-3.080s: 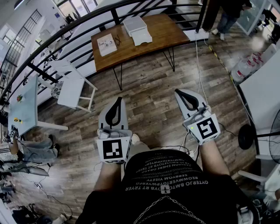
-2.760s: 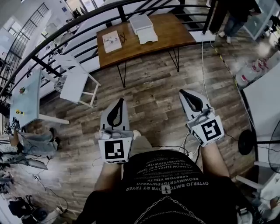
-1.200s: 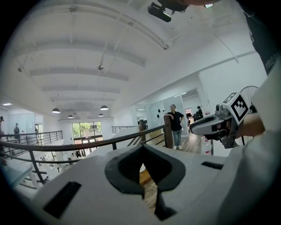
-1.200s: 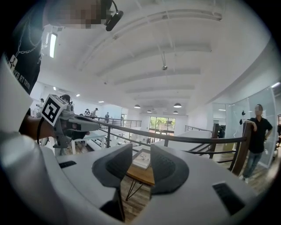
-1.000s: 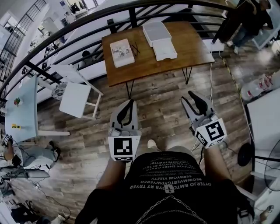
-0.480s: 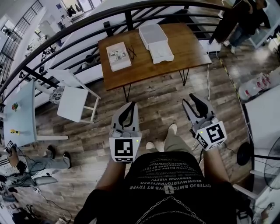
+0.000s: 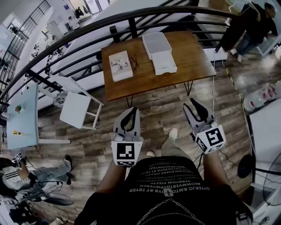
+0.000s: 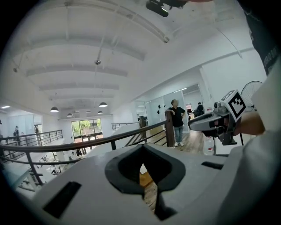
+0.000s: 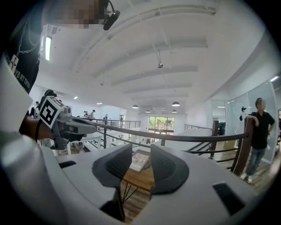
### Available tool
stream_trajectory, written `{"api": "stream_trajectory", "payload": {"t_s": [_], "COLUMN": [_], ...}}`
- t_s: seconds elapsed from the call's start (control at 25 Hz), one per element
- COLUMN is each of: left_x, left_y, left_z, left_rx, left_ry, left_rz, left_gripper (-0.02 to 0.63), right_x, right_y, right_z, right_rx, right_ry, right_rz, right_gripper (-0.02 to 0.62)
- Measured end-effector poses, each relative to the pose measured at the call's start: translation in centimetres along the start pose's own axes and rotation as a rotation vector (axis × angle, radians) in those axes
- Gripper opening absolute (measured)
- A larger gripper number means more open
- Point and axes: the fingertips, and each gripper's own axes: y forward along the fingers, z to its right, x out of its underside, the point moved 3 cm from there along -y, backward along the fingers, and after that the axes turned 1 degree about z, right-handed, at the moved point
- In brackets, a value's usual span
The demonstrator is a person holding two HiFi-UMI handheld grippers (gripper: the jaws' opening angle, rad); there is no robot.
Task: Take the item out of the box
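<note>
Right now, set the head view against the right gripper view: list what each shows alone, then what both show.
Head view only: the marker cube on the right gripper and a person seated on the floor. Right gripper view only: ceiling lamps and the empty gap between that gripper's fingers. Both: the wooden table, the booklet, the black railing and the left gripper.

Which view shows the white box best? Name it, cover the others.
Head view: the white box shows whole, from above, on the wooden table. The right gripper view catches only the table's edge and booklet; the left gripper view, a sliver of wood. No box is discernible in either.
</note>
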Motion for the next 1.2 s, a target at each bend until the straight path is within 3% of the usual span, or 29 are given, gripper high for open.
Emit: {"api": "stream_trajectory", "payload": {"t_s": [0.28,0.56,0.88,1.2], "left_x": [-1.1,-1.3,-1.2,-3.0], "left_y": [5.8,10.9,14.7,16.2], "left_z": [-0.5,0.9,0.5,-0.5], "left_rx": [-0.03,-0.002,-0.008,-0.074], "left_ry": [0.001,-0.017,-0.016,0.008], "left_rz": [0.003,-0.013,-0.024,-0.04], "left_gripper": [0.006,0.006,0.005,0.005], "right_x": [0.0,0.4,1.9,0.0], "right_y": [4.1,6.0,8.9,10.8], "right_z": [4.9,9.2,11.4,13.1], "right_rx": [-0.038,-0.051,-0.089,-0.139], "right_ry": [-0.008,-0.006,0.02,0.021], "right_rz": [-0.003,-0.02,-0.049,-0.017], "right_gripper": [0.13,0.133,0.135,0.135]}}
